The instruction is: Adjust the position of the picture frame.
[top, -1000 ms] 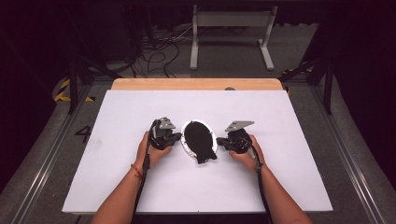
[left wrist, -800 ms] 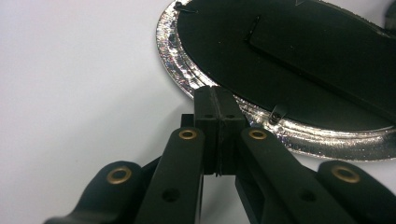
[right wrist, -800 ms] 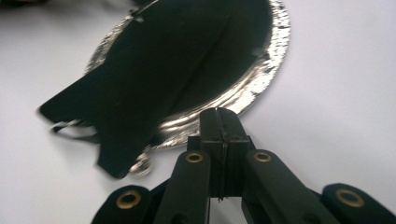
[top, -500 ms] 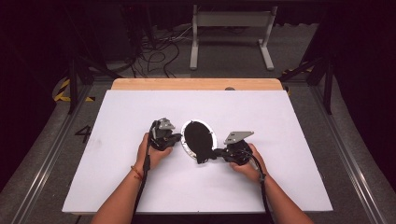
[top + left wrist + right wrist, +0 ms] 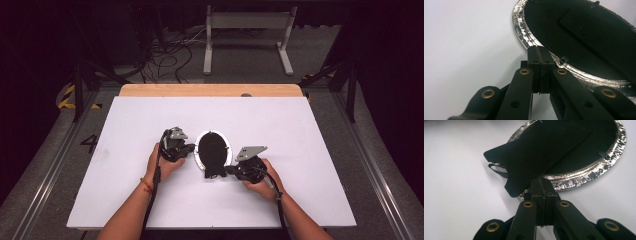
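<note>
An oval picture frame (image 5: pixel 212 150) lies face down in the middle of the white board, black backing up, silver rim (image 5: pixel 524 37) around it. A black stand flap (image 5: pixel 536 152) juts past its near end. My left gripper (image 5: pixel 189 148) is shut, its tips (image 5: pixel 540 51) against the frame's left rim with nothing between the jaws. My right gripper (image 5: pixel 229 170) is also shut, its tips (image 5: pixel 541 182) at the near right rim (image 5: pixel 584 172), just beside the flap's edge. Whether it touches the flap I cannot tell.
The white board (image 5: pixel 310 130) lies on a wooden table whose far edge (image 5: pixel 210 90) shows behind it. Beyond the table are floor cables (image 5: pixel 170 55) and a metal stand (image 5: pixel 247 30). Dark rails run along both sides.
My right gripper has slid from the frame's right side toward its near end, by the stand flap. The left gripper and the frame have stayed put.
</note>
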The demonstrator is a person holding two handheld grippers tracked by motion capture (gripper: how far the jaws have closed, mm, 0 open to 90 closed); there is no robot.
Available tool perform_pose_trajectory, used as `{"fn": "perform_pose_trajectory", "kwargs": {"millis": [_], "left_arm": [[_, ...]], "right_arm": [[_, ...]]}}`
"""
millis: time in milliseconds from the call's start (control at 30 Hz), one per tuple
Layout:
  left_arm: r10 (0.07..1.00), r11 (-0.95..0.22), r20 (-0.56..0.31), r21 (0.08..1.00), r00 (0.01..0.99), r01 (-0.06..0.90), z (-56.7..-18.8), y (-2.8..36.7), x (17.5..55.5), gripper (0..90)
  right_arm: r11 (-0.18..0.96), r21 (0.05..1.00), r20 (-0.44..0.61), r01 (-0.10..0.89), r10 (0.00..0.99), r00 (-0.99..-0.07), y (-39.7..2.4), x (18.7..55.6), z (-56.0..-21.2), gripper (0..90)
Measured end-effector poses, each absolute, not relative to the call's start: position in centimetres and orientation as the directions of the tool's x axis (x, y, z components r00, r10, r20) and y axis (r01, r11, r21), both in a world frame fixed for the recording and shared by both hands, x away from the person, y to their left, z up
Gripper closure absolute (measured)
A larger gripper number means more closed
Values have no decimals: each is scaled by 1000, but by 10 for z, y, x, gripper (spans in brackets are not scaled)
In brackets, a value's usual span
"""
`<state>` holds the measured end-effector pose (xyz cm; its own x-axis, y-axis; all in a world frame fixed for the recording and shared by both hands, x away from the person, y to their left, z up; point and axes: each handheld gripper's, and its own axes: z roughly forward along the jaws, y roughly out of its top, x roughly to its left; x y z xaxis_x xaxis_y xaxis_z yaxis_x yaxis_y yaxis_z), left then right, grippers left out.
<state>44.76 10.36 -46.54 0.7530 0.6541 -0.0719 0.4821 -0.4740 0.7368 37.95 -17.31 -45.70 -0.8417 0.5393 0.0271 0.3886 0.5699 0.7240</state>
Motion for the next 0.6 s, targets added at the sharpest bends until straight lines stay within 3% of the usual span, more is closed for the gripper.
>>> {"fn": "perform_pose_trajectory", "kwargs": {"millis": [233, 267, 300, 600], "left_arm": [[635, -478, -81, 739, 768, 474, -466, 99, 445, 900], [658, -440, -150, 719, 738, 538, -466, 95, 439, 900], [635, -484, -71, 740, 769, 468, -465, 97, 444, 900], [621, -504, -50, 739, 782, 448, -465, 90, 439, 900]], "right_arm": [[575, 724, 29, 381, 527, -849, -175, 376, -457, 900], [575, 724, 34, 381, 523, -852, -176, 376, -457, 900], [576, 722, 36, 382, 520, -853, -177, 376, -457, 900], [588, 715, 32, 379, 513, -858, -183, 375, -455, 897]]}}
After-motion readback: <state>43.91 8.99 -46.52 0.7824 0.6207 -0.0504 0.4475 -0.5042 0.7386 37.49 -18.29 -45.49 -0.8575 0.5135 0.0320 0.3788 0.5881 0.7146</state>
